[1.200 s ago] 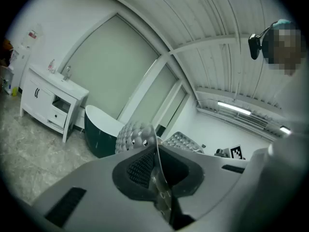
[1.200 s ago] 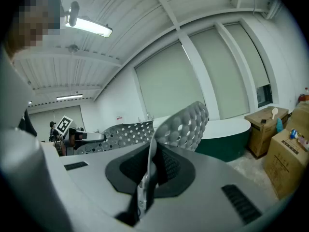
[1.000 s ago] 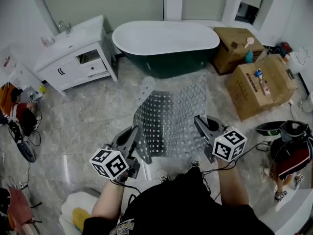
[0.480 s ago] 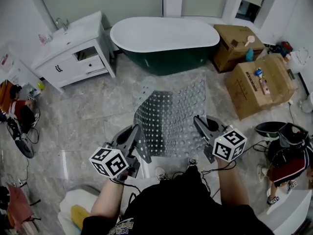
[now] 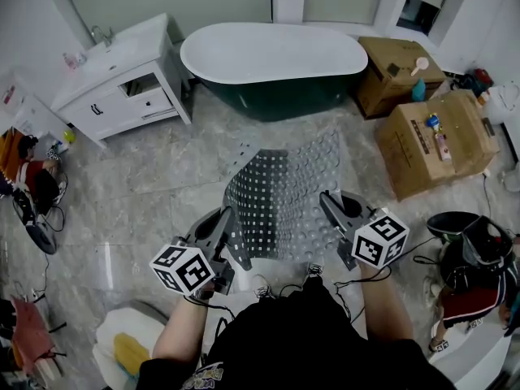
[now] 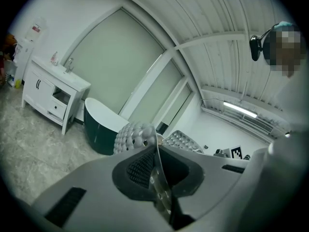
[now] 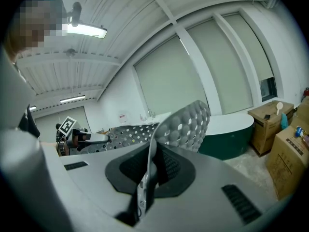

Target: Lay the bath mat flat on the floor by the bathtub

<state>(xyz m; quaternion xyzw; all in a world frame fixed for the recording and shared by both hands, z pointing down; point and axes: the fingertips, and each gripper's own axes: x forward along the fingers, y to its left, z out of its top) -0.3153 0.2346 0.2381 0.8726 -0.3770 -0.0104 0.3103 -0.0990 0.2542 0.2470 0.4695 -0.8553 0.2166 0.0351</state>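
Note:
A grey perforated, bubble-textured bath mat [image 5: 284, 197] hangs in the air between my two grippers, above the marble floor [image 5: 154, 177] in front of the dark green bathtub [image 5: 275, 63]. My left gripper [image 5: 231, 236] is shut on the mat's near left edge [image 6: 140, 138]. My right gripper [image 5: 329, 210] is shut on the near right edge [image 7: 186, 124]. The mat's far end curls and sags toward the tub, and its far left corner is folded over. In both gripper views the mat edge is pinched thin between the pads.
A white vanity with sink [image 5: 122, 75] stands left of the tub. Two cardboard boxes [image 5: 431, 128] sit to the right. Bags and clothes [image 5: 475, 258] lie at the right, cables and bags [image 5: 32, 201] at the left. A white stool [image 5: 122, 352] is by my left elbow.
The view has shifted slightly; the mat and both grippers keep the same hold, with the mat a touch lower in frame.

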